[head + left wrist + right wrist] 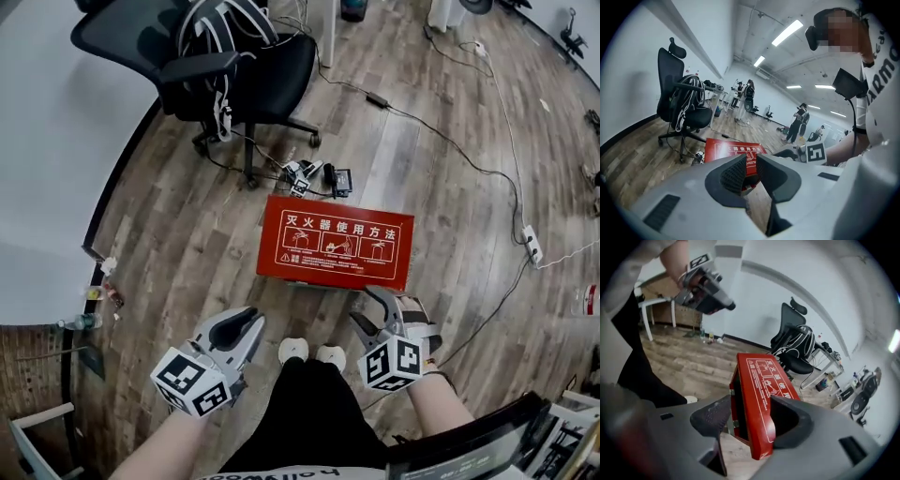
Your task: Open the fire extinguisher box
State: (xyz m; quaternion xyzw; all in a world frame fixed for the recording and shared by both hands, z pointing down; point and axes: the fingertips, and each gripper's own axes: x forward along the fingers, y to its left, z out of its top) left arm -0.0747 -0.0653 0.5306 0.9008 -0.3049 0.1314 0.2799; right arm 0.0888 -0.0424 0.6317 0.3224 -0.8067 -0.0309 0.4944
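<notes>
The red fire extinguisher box [336, 246] lies flat on the wooden floor, its printed lid facing up. My right gripper [368, 307] hangs at the box's near right corner. In the right gripper view, the lid's edge [761, 385] stands a little above the box body with a dark gap under it. That edge sits between the wide-open jaws of the right gripper [750, 416], and the left pad [712, 416] is clear of it. My left gripper [249, 324] hovers over bare floor left of the box, holding nothing, its jaws a narrow gap apart [749, 161].
A black office chair [234, 66] draped with cables stands beyond the box. Chargers [314, 176] lie just behind it, and a cable runs right to a power strip [532, 244]. The person's shoes [309, 352] are just in front of the box. Small bottles [84, 322] sit by the left wall.
</notes>
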